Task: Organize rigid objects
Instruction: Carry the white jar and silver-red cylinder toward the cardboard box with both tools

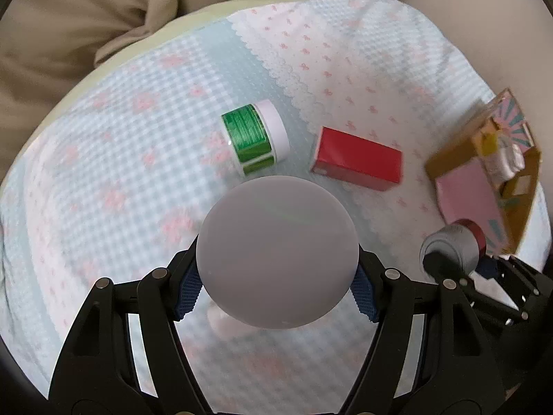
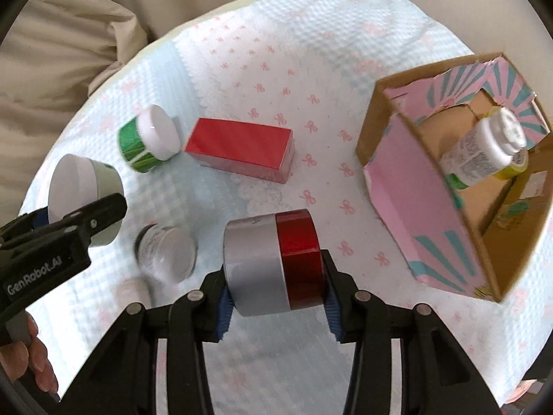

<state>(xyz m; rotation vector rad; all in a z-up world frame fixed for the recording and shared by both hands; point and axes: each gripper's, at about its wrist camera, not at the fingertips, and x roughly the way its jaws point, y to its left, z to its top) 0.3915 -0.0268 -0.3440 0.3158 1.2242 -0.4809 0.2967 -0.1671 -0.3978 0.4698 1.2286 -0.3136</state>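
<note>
Bow-print cloth [image 2: 276, 52]; left claw [image 1: 276, 287] grips white-lidded jar [image 1: 276, 252], right claw [image 2: 274, 292] clamps silver-red can [image 2: 273, 263]; box [image 2: 414, 186], frame right, holds half-hidden bottle [image 2: 484, 148].

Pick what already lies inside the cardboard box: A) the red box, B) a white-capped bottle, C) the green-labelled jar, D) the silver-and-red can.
B: the white-capped bottle lies inside the cardboard box; the other three are outside it.

Bare patterned cloth [image 2: 321, 186] is lying open between the red box [image 2: 242, 154] and the cardboard box [image 2: 411, 190], offering a clear passage. The green jar [image 2: 147, 143] is crowding the red box's left end; a clear jar [image 2: 166, 252] is obstructing the near-left ground.
</note>
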